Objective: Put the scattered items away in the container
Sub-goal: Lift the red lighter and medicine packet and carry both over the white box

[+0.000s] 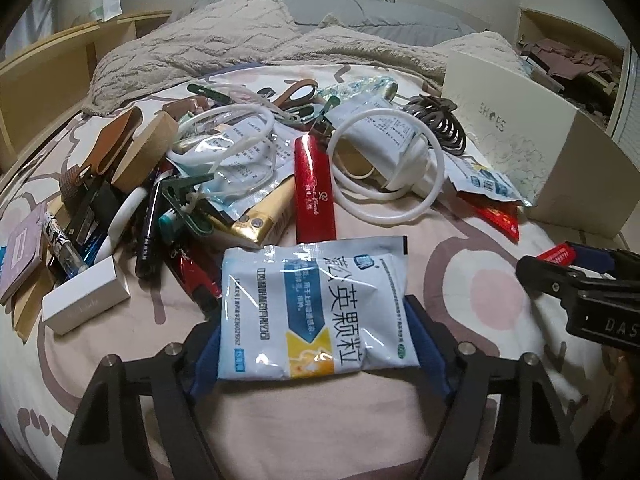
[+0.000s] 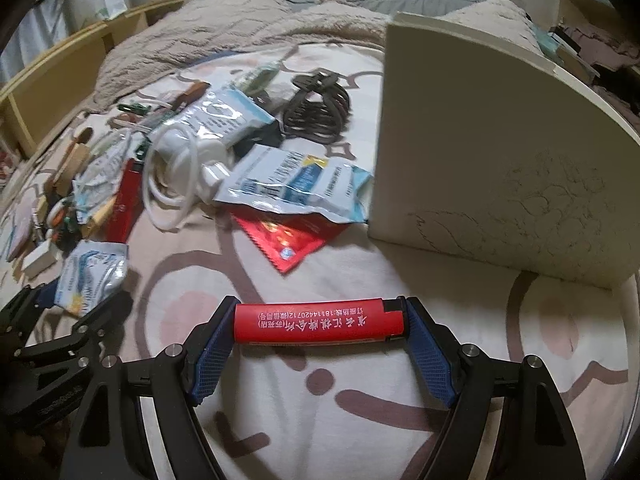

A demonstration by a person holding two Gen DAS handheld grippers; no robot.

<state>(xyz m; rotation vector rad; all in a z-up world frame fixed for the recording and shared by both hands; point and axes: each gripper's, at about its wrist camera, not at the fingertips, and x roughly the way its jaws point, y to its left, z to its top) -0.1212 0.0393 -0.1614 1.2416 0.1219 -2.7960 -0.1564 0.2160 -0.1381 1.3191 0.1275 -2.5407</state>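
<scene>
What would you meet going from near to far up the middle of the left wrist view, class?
Left hand-held gripper → white and blue sachet → red rectangular case → beige blanket → grey pillow.

— Shall we tally the right-wrist view? Start with each blue-and-white sachet (image 2: 296,184).

— We count three: that one at centre, one just above it (image 2: 224,116), one at lower left (image 2: 88,276).

— Lighters and foil?

— We make it one red lighter (image 2: 320,322) at bottom centre and one red foil packet (image 2: 288,240) mid-frame.

— Boxes?

— One cream shoe box (image 2: 480,152) at right. In the left-wrist view we also find one small white box (image 1: 86,296) at lower left.

— And we see one brown claw clip (image 2: 320,116) at upper centre. The pens in the left-hand pile we cannot count.
</scene>
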